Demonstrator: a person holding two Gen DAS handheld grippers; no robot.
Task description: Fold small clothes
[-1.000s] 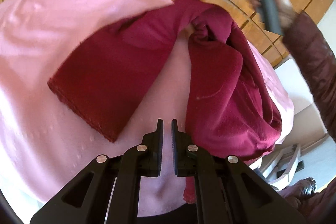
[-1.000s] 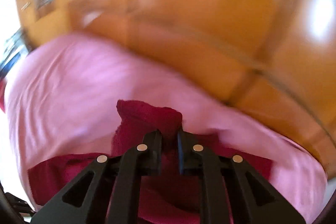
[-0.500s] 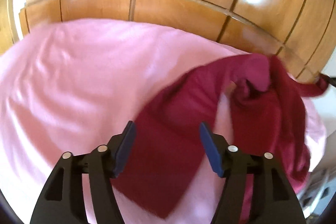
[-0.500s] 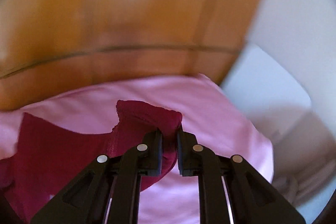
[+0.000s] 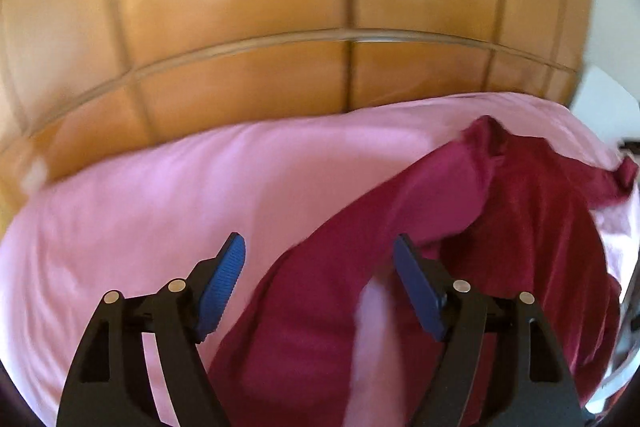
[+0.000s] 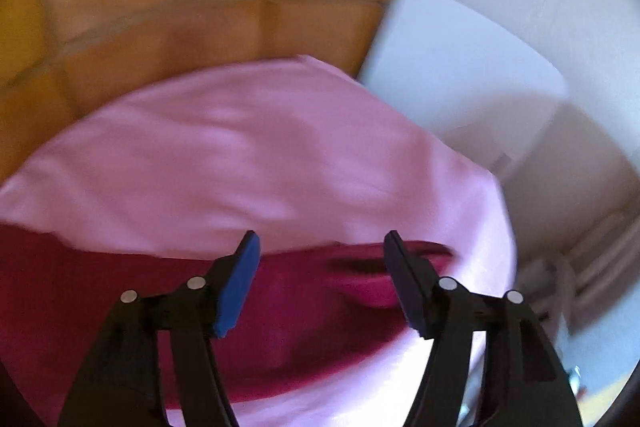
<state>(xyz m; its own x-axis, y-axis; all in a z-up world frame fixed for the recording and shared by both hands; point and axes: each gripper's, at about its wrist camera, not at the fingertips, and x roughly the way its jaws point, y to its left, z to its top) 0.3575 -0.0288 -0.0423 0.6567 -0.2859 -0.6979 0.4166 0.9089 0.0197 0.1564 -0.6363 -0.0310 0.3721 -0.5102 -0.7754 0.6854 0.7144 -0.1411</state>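
The right gripper (image 6: 320, 251) has let go of the dark red garment (image 5: 460, 227): its fingers (image 6: 240, 275), closed on a corner half a second ago, now stand wide. The left gripper (image 5: 318, 259) is wide too, holding nothing. So the spreading seems finished (folding not yet begun). One garment lies on one pink sheet (image 5: 160, 207), below and right of the left fingers.

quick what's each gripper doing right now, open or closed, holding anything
Left gripper: open, holding nothing, above the red garment.
Right gripper: open, holding nothing; the red garment lies on the pink sheet below it.
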